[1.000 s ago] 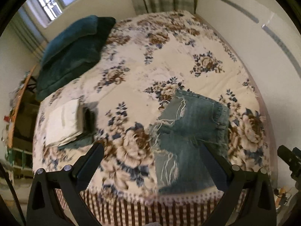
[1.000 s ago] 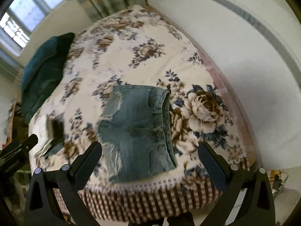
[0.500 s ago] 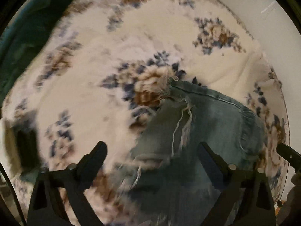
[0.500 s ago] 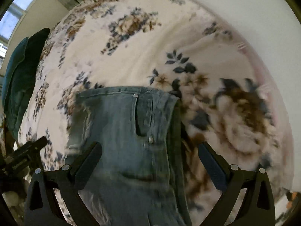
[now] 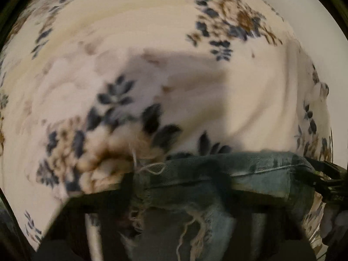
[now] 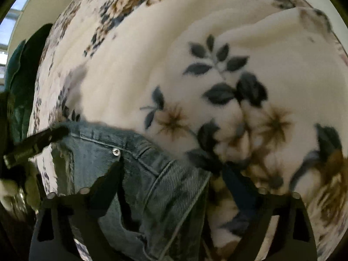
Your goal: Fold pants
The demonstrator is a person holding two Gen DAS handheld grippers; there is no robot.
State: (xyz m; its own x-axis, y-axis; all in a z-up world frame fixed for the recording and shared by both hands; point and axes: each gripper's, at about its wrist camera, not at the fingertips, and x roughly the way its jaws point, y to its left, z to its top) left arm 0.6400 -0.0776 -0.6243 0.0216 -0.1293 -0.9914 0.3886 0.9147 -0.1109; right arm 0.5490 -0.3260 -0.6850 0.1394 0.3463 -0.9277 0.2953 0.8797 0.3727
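The denim pants (image 5: 206, 187) lie folded on the floral bedspread (image 5: 174, 76), frayed threads at their left edge. My left gripper (image 5: 178, 187) is low over their far left corner; its dark blurred fingers (image 5: 128, 182) stand apart on either side of the cloth edge. My right gripper (image 6: 171, 174) is open over the waistband corner of the pants (image 6: 152, 174); its left finger (image 6: 111, 178) rests on the denim, its right finger (image 6: 237, 182) on the bedspread (image 6: 217, 43). The left gripper's tip (image 6: 39, 141) shows at the pants' far left corner.
A dark green cushion (image 6: 19, 76) lies at the far left of the bed. A white wall (image 5: 315, 4) runs along the bed's right side. A window (image 6: 13, 15) shows at upper left.
Both grippers have dropped close to the far edge of the pants; the denim now fills the lower part of both views. The fingers stay apart.
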